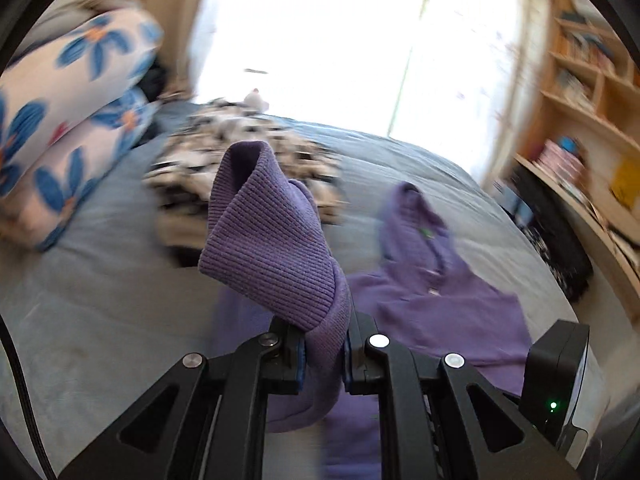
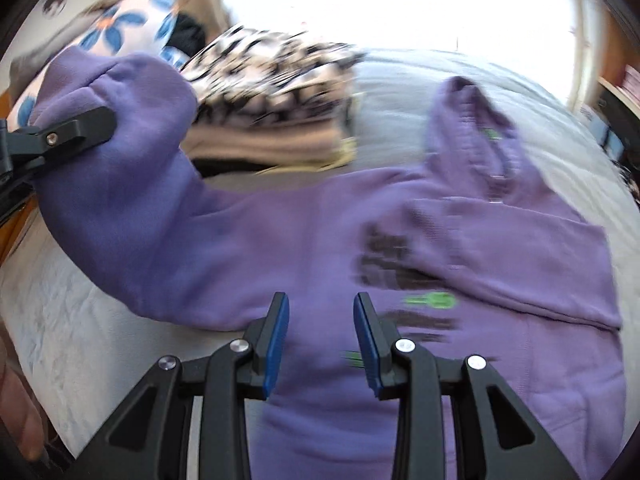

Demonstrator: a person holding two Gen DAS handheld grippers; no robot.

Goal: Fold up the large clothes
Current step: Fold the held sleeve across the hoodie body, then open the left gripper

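The left gripper (image 1: 323,354) was closed on the ribbed cuff (image 1: 268,236) of the purple hoodie (image 2: 360,248) and held this sleeve lifted above the bed (image 2: 400,76). The right gripper (image 2: 321,340) hung over the hoodie's chest print (image 2: 394,264) with its jaws wide apart, holding nothing. The body of the hoodie lay flat on the grey bed cover, its hood (image 2: 472,120) toward the far edge. A black-and-white patterned pile (image 2: 272,76) and flowered pillows (image 1: 72,120) lay near the far left corner.
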